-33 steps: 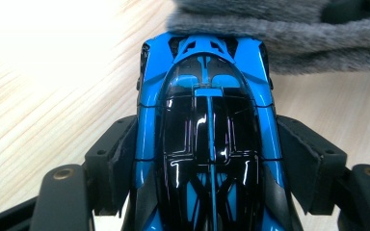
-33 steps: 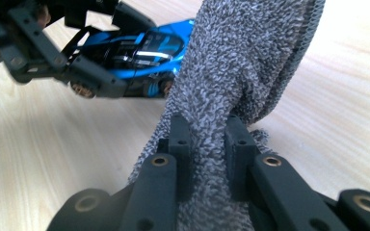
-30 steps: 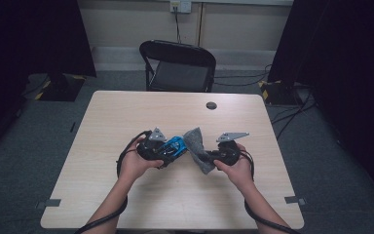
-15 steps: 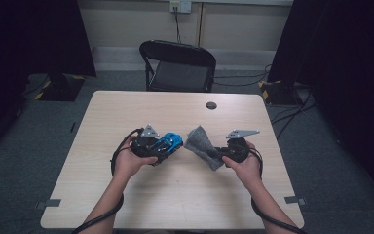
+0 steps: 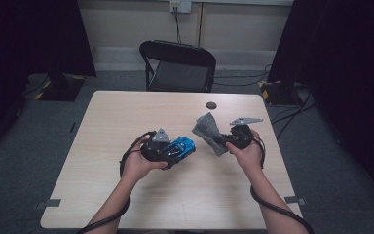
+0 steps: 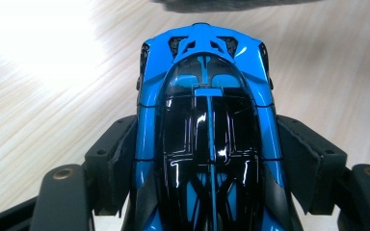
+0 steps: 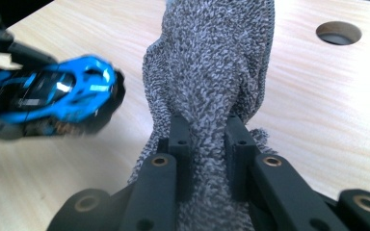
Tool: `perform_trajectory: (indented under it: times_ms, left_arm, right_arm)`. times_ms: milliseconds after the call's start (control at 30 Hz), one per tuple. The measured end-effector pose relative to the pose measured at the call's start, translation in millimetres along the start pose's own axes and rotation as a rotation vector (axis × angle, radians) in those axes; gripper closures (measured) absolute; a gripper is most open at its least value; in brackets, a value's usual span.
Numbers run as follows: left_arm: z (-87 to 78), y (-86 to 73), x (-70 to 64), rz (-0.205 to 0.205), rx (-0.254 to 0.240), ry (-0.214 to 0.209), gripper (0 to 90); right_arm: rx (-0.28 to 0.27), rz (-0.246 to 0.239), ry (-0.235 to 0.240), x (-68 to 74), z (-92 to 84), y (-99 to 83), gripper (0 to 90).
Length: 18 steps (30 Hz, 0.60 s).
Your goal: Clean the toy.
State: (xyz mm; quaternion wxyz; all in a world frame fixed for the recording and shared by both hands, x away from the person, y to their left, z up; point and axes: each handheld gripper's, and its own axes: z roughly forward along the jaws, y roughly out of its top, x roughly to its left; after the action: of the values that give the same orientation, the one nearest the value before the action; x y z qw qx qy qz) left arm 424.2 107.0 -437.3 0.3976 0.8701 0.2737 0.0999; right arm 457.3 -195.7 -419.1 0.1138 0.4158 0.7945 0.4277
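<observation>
High view: the left gripper (image 5: pixel 171 152) holds a blue toy car (image 5: pixel 181 146) above the table (image 5: pixel 126 112), and the right gripper (image 5: pixel 224 140) holds a grey cloth (image 5: pixel 209 130). Compared with a second ago, when car and cloth met at the table's centre, the two hands have drawn apart and a clear gap now separates them. Left gripper view: the black jaws press on both flanks of the car, nose pointing away. Right gripper view: the jaws pinch a bunched fold of the cloth, which stands up between them; the car appears blurred at left. The separation suggests a wiping pass has ended; either another pass or setting the items down would follow.
</observation>
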Motion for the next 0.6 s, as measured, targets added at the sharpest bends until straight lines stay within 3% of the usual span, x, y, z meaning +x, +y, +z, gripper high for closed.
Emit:
perform_trajectory:
  times_ms: [367, 600]
  left_arm:
    - [7.2, 8.9, -18.8, 0.059, 0.005, -0.049, 28.1]
    - [9.2, 9.4, -20.7, 0.068, 0.001, -0.062, 28.1]
  right_arm:
    - [-0.005, -0.005, -0.006, 5.6, 9.6, 11.8, 76.8]
    - [0.011, -0.043, 0.043, 16.0, 16.4, 11.0, 76.8]
